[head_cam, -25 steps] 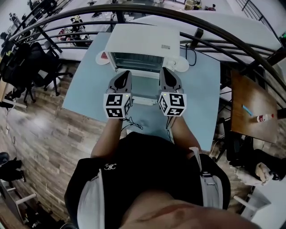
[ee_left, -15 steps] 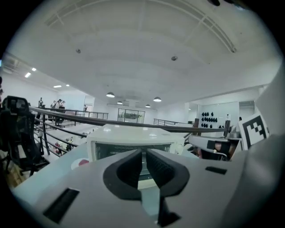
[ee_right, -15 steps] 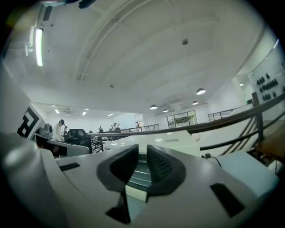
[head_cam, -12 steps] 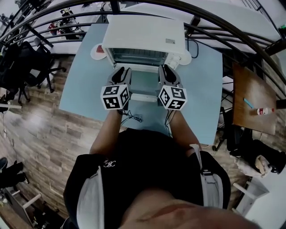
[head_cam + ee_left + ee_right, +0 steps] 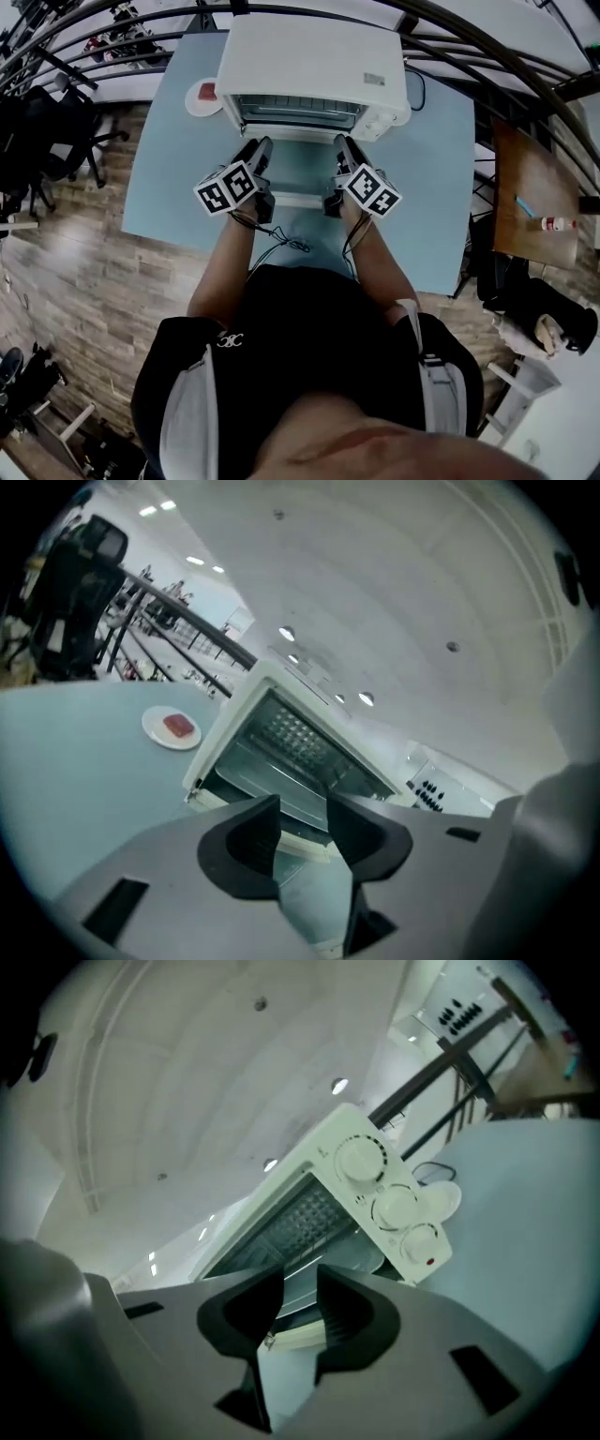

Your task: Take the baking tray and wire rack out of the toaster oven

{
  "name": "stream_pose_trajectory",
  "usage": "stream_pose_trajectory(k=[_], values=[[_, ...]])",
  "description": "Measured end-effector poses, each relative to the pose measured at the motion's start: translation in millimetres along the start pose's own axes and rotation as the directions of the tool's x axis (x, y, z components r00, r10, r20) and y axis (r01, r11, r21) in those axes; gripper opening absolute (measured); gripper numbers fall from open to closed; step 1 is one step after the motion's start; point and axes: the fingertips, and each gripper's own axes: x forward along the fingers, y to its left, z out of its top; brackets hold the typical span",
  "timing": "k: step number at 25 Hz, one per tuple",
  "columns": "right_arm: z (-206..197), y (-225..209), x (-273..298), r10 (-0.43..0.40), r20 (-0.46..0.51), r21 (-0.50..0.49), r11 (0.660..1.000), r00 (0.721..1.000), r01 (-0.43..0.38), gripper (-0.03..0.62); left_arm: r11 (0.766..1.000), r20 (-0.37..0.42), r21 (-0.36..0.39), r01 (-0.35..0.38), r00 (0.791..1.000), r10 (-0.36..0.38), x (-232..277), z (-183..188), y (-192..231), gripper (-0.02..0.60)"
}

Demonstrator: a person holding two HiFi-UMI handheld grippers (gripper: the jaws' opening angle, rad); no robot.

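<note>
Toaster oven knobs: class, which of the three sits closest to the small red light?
The knob at the row's lower end in the right gripper view. The red light is just below it, and the other two sit farther up.

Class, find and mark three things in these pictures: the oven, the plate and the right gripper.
oven [image 5: 314, 56], head view, on its white top.
plate [image 5: 151, 727], left gripper view, on its left rim.
right gripper [image 5: 300, 1286], right gripper view, midway between its fingertips.

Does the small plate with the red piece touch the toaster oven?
Apart. The left gripper view shows a narrow strip of table between the plate and the toaster oven.
</note>
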Motion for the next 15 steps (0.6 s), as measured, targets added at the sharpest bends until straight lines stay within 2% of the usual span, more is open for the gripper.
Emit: stream_pose_trajectory(k=[2,5,7,11,13,15], values=[[-6.8,-9.6,10.8,-0.011,0.006,0.135,0.991,1.0,0.01,0.098,0.989,0.007,-0.143,0.025,1.0,-0.024,8.7,1.6,16.3,0.15],[-19.9,-27.0,22.7,-0.043,0.021,0.333,0.942,0.999,0.034,0.098,0.95,0.017,-0.308,0.045,0.999,-0.042,20.1,0.6,42.2,0.15],[-27.5,-37.7,27.4,-0.07,0.036,0.428,0.903,0.997,0.048,0.098,0.928,0.015,-0.368,0.055,0.998,-0.053,27.9,-0.5,56.0,0.15],[-33.7,-58.3,36.9,-0.132,0.076,0.541,0.838,0.988,0.071,0.098,0.9,-0.002,-0.424,0.099,0.994,-0.11,50.3,-0.9,73.3,0.15],[-34.2,-66.1,45.2,-0.151,0.083,0.56,0.825,0.985,0.079,0.098,0.873,-0.002,-0.474,0.113,0.992,-0.129,62.3,-1.2,82.4,0.15],[-34.0,-73.4,52.8,-0.168,0.087,0.571,0.816,0.982,0.089,0.1,0.836,0.004,-0.538,0.111,0.992,-0.129,73.2,-3.0,92.5,0.15]])
